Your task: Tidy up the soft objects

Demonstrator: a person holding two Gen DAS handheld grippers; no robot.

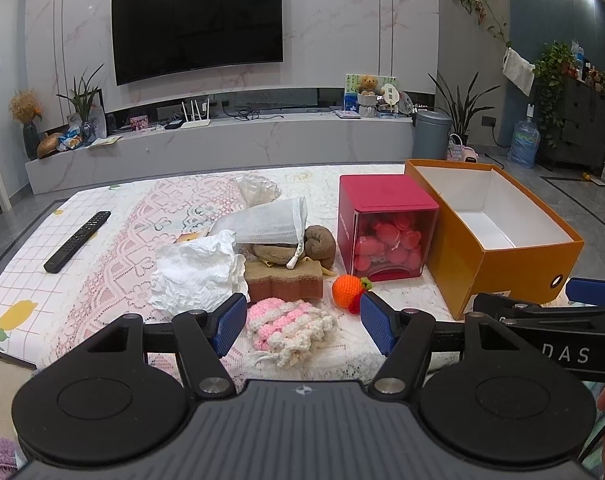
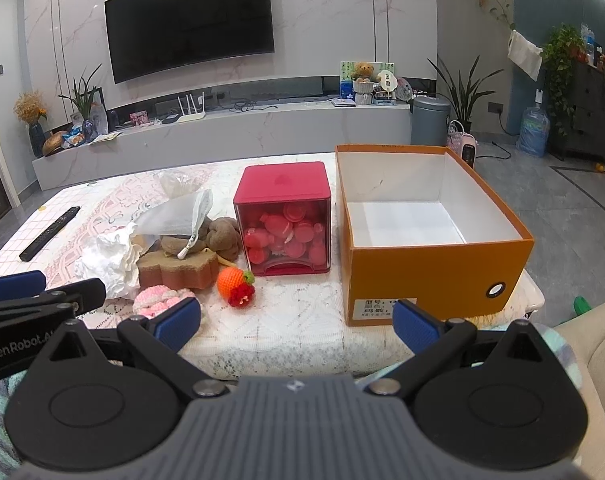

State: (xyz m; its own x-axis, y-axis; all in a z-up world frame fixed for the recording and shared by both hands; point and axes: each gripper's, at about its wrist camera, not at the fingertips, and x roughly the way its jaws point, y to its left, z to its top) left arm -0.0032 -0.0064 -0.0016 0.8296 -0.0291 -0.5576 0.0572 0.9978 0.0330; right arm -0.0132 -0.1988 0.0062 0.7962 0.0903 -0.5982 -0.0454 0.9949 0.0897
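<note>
Both spread wide, empty: left hand-held gripper should straddle pink crochet piece at worktop near edge, pinch mid-bulk; right hand-held gripper waits.

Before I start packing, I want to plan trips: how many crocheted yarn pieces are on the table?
2. The pink-and-white crocheted piece lies nearest, between the left gripper fingers. The orange crocheted fruit sits beside it, before the red box. Others may hide under the pile.

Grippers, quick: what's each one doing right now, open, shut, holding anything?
Left gripper: open, empty, the pink-and-white crochet piece lying between its fingers.
Right gripper: open, empty, facing the orange box.
</note>
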